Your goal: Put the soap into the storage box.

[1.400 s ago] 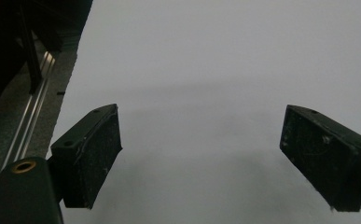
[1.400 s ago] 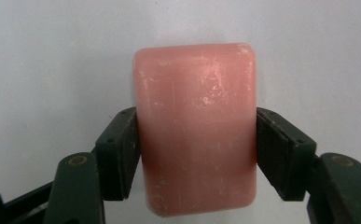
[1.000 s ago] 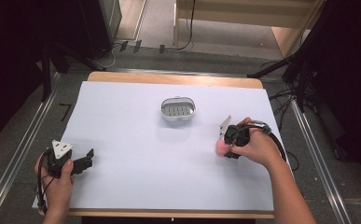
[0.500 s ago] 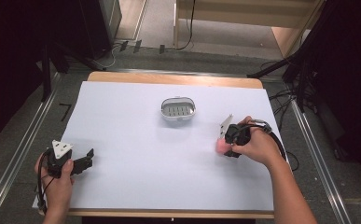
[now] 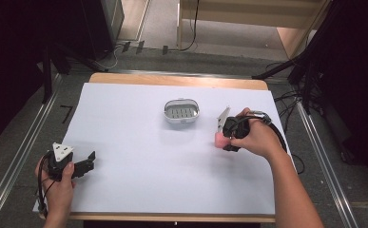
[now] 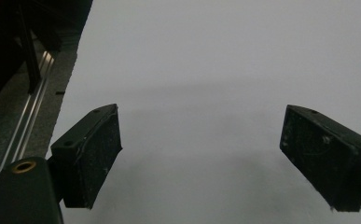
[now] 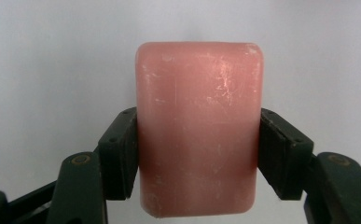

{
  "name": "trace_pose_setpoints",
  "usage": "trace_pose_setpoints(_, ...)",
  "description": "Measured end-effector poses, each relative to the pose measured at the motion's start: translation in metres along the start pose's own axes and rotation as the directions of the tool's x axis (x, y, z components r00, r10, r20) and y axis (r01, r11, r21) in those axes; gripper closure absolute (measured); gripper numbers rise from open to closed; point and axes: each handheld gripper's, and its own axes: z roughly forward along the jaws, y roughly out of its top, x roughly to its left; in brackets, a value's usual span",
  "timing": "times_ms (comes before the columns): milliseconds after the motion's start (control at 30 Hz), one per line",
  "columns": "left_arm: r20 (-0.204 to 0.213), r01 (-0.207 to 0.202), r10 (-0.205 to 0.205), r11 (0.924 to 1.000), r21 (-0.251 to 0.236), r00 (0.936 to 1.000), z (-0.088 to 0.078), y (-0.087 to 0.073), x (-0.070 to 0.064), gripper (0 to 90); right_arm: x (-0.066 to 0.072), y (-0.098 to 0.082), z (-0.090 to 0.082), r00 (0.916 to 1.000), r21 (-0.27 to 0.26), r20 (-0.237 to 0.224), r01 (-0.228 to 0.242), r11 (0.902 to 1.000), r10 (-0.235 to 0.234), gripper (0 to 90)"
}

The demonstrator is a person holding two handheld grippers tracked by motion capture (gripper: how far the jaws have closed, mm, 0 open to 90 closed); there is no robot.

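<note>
Soap [image 7: 199, 128], one pink bar with rounded corners and a scuffed, whitish-flecked face, sits clamped between the jaws of the right gripper [image 5: 221, 137], at about 3 o'clock on the white table [image 5: 139, 180]. One soap dish [image 5: 181, 110], pale and oval with a slotted floor, stands near 12 o'clock, apart from the bar. At 8 o'clock the left gripper [image 6: 201, 158] rests with its jaws spread wide over bare tabletop.

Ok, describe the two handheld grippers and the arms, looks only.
Both grippers are black with two flat rectangular fingers whose pads look scuffed, joined by brass-coloured pivots. The left gripper carries a grey three-cornered plate on top, and so does the right gripper; black cables trail from each. The forearms are bare, no sleeves visible.
</note>
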Motion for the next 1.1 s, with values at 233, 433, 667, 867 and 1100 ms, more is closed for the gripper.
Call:
trace_pose_setpoints(233,0.001,0.003,-0.003,1.0,-0.001,1.0,0.0,0.0,0.0,13.3,-0.01,0.022,-0.006,0.9992,-0.019,0.011,0.039,0.9991,-0.038,38.6)
trace_pose_setpoints(433,0.003,0.006,-0.006,1.0,-0.001,1.0,0.0,0.0,0.0,13.3,-0.014,0.038,-0.008,0.9976,-0.004,0.018,0.066,0.9978,-0.066,38.6)
trace_pose_setpoints(667,0.008,0.01,-0.01,0.9999,-0.003,0.9999,0.0,0.0,0.001,13.3,-0.021,0.062,-0.009,0.9957,-0.018,0.008,0.092,0.9956,-0.092,38.6)
trace_pose_setpoints(867,0.011,0.015,-0.015,0.9999,-0.004,0.9998,0.0,0.0,0.001,13.3,-0.025,0.072,-0.009,0.9955,-0.016,0.008,0.094,0.9954,-0.094,38.6)
trace_pose_setpoints(1100,0.011,0.015,-0.015,0.9999,-0.002,0.9998,0.0,0.0,0.001,13.3,-0.03,0.085,-0.006,0.9934,-0.03,0.008,0.115,0.9929,-0.115,38.6)
